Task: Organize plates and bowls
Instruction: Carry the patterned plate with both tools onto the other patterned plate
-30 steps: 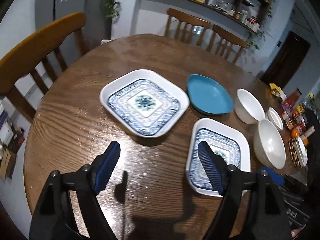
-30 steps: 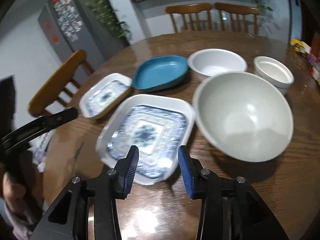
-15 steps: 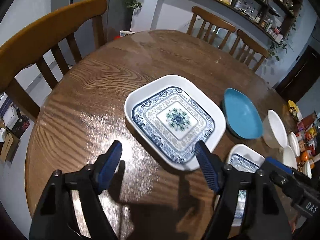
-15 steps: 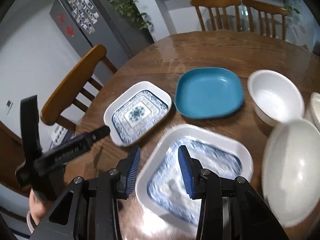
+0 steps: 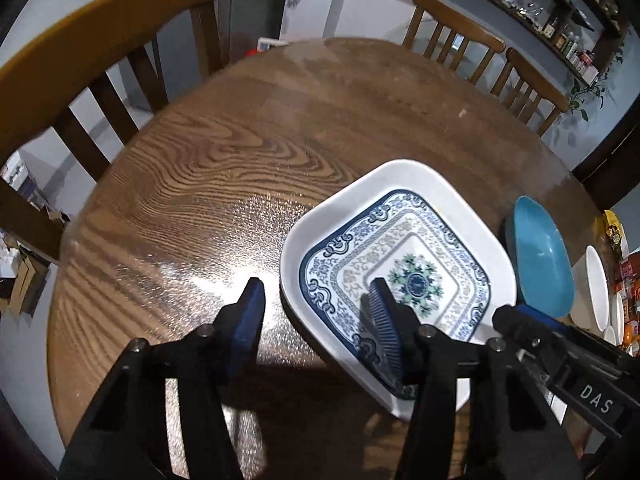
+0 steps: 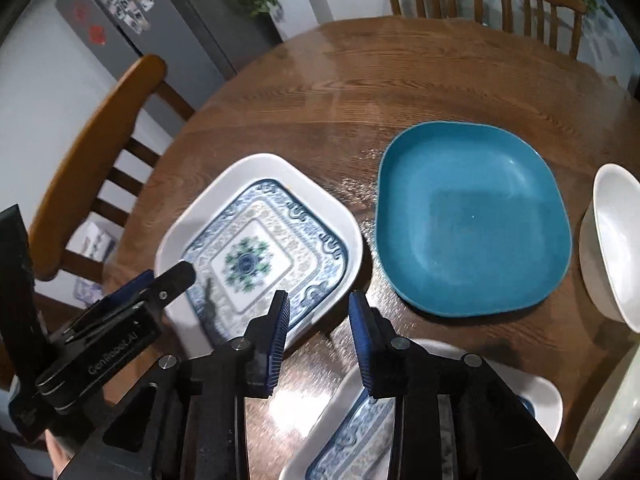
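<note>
A large square white plate with a blue pattern [image 5: 400, 248] [image 6: 256, 240] lies on the round wooden table [image 5: 240, 168]. My left gripper [image 5: 316, 312] straddles its near left rim, one finger over the pattern and the other over bare wood. Its jaws are closing and the pads are not touching the rim. My right gripper [image 6: 318, 320] hovers at the plate's near right corner, jaws closing over bare wood with nothing between them. A smaller patterned plate [image 6: 400, 420] lies under it. A blue plate [image 6: 472, 220] [image 5: 540, 264] sits to the right.
A white bowl [image 6: 612, 248] [image 5: 598, 280] stands right of the blue plate, with packets at the table's right edge. Wooden chairs [image 5: 100, 52] ring the table at the left and the back. A fridge and wall shelves stand behind.
Both grippers have swung left across the table to the large patterned plate. The left jaws have narrowed and now span its rim. The right gripper has left the big white bowl behind.
</note>
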`<state>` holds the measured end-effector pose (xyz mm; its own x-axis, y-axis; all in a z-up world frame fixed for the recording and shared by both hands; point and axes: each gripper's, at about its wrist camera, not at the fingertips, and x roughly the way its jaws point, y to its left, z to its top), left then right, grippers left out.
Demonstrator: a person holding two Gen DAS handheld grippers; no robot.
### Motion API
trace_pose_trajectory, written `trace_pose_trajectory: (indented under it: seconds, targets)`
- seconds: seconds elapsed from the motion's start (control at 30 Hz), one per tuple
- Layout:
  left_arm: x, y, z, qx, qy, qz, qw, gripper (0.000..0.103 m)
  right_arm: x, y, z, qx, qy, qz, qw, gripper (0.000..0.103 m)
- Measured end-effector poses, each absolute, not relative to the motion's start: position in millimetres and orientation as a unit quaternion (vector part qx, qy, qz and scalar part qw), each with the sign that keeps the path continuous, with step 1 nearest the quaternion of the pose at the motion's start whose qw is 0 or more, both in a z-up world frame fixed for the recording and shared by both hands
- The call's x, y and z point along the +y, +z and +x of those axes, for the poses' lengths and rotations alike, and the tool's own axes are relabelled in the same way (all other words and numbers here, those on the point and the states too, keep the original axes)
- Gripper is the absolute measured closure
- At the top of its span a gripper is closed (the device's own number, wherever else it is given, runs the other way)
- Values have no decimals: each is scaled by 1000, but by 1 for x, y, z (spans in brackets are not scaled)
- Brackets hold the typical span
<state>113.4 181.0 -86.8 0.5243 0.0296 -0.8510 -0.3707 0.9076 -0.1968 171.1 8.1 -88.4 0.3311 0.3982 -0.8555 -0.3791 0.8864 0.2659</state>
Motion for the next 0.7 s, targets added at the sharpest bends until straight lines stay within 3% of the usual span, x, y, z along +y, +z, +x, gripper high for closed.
trace_pose_trajectory:
  seconds: [0.1, 0.17, 0.23, 0.3, 0.7]
  targets:
    - [180, -85, 116, 473, 118, -167, 857, 67, 10, -95, 179, 538, 228, 15, 812, 74]
    - [179, -84, 116, 476, 118, -157, 857, 69, 11, -100, 183, 542, 222, 10, 810, 82]
    - [180, -83, 115, 475, 120, -149, 859, 80, 10, -100, 183, 536, 218, 4, 816, 84]
    - [184, -84, 111, 473, 119, -150, 860, 85, 11, -100, 183, 535, 217, 3, 817, 84]
    - [177, -45, 59, 427, 115, -126, 888, 87, 0, -69, 153, 507, 258, 11, 823, 85]
